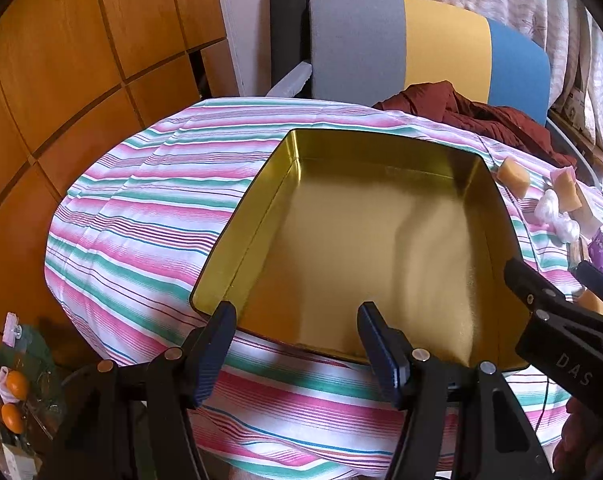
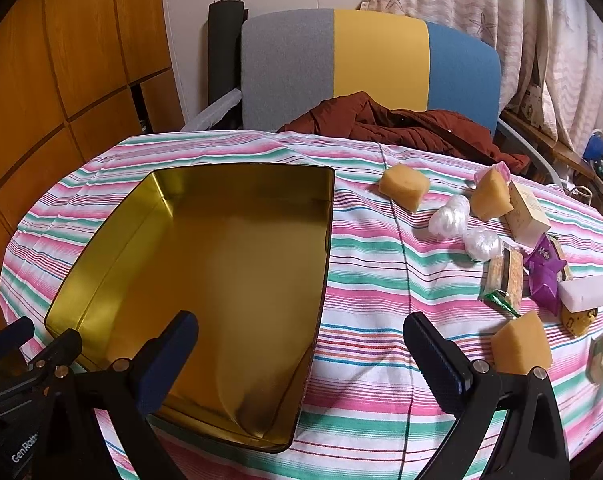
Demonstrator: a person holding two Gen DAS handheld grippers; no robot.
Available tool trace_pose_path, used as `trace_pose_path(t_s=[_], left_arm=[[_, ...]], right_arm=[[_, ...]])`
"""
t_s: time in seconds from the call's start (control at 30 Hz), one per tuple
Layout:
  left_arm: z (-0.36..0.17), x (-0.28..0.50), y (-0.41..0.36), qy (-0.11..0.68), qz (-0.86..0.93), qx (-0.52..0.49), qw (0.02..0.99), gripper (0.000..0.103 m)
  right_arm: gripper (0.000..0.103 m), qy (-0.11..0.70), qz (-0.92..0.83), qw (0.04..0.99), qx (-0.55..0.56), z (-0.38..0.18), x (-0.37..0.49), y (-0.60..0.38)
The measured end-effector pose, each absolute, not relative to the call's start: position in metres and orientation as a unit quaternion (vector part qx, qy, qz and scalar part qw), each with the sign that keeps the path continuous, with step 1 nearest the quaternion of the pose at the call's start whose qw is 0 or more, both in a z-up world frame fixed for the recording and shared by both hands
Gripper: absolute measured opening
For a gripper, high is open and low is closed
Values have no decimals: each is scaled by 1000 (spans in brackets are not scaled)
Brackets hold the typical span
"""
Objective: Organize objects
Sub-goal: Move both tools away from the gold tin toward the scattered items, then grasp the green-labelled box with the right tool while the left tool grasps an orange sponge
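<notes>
An empty gold tin box (image 1: pixel 365 240) lies open on the striped tablecloth; it also shows in the right wrist view (image 2: pixel 221 280). My left gripper (image 1: pixel 297 344) is open and empty over the tin's near rim. My right gripper (image 2: pixel 301 360) is open and empty over the tin's near right corner; it shows in the left wrist view (image 1: pixel 561 292). To the right of the tin lie orange sponge pieces (image 2: pixel 403 186), (image 2: pixel 491 196), (image 2: pixel 521 344), two white plastic wads (image 2: pixel 449 214), a purple packet (image 2: pixel 545 272), a white block (image 2: pixel 589 294) and small boxes (image 2: pixel 527 212).
The round table has a pink, green and white striped cloth (image 2: pixel 365 272). A chair with a grey, yellow and blue back (image 2: pixel 373 64) stands behind it, with a dark red jacket (image 2: pixel 401 124) on it. A wooden cabinet (image 1: pixel 61 80) is to the left. Oranges (image 1: pixel 15 384) lie low left.
</notes>
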State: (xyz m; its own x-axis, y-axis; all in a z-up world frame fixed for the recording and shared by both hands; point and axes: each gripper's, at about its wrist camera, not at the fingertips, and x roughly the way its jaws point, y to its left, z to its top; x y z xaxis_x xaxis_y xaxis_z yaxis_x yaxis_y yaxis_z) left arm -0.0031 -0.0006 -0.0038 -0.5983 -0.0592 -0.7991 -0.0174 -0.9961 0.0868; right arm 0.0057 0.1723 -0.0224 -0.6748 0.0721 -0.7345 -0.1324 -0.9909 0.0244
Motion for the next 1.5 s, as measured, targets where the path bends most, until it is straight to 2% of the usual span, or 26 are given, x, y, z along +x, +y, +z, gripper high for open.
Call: trace_pose_path(t_s=[0.4,0.6,0.67,0.77,0.87,1.07,1.27,1.5], left_arm=[[-6,-4,1,-14,-886,462,-27,64],[-4,5,25,-35,-891,448,-62,64],[-3,9,35,-40,-891,443,-88,64],[-1,14,50,-28,-884,442,-148,64],[2,21,67,-34,-881,438,-178,64],[2,36,119,-109,-871,429,-211,64],[2,45,146,-82,-841,449,-290,64],[-3,49,181,-98,-828,448,-323,64]], right_arm=[[103,55,917,51,-392,-20,12,182],[103,35,937,36,-345,-9,21,192],[103,39,942,6,-332,-7,24,200],[103,61,939,12,-338,-9,31,223],[103,68,941,42,-329,-7,42,246],[103,74,941,148,-296,-2,75,316],[103,118,910,269,-291,-15,115,417],[81,164,871,346,-309,-46,141,501]])
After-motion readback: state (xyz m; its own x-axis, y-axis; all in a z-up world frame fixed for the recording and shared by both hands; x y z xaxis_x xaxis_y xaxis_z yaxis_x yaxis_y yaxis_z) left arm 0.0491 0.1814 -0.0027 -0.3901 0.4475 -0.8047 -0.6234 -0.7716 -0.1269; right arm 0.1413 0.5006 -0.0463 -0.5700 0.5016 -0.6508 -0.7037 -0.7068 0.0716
